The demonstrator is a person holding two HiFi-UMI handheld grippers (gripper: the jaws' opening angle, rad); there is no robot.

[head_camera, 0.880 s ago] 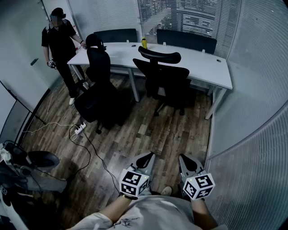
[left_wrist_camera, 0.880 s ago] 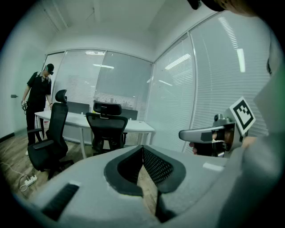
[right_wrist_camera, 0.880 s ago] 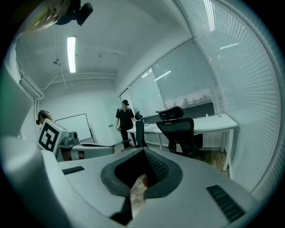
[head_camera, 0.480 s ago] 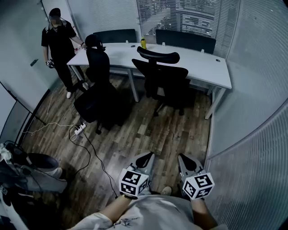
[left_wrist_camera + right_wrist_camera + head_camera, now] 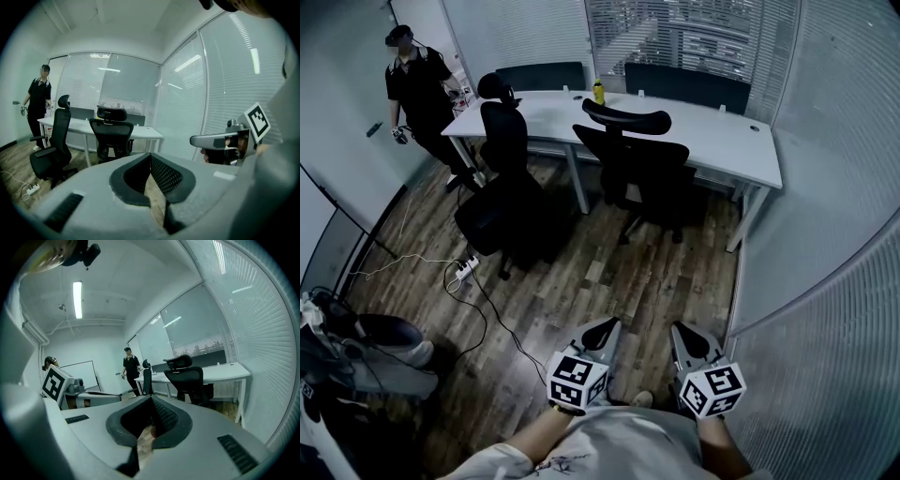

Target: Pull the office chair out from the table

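A black office chair [image 5: 642,169] with a headrest stands pushed in at the white table [image 5: 722,131], far ahead of me. A second black chair [image 5: 502,192] stands clear of the table's left end. My left gripper [image 5: 598,330] and right gripper [image 5: 692,337] are held low and close to my body, side by side, both shut with nothing between the jaws. The left gripper view shows the pushed-in chair [image 5: 112,133] well beyond its jaws. That same chair [image 5: 190,378] appears far off in the right gripper view too.
A person [image 5: 412,80] in black stands at the table's far left corner. A yellow bottle [image 5: 600,90] sits on the table. A power strip with cables [image 5: 467,270] lies on the wood floor. Bags and gear [image 5: 366,347] are at the left, a glass wall [image 5: 825,234] on the right.
The person at the far left has stepped back from the table, toward the upper left. Both grippers and both chairs have stayed put.
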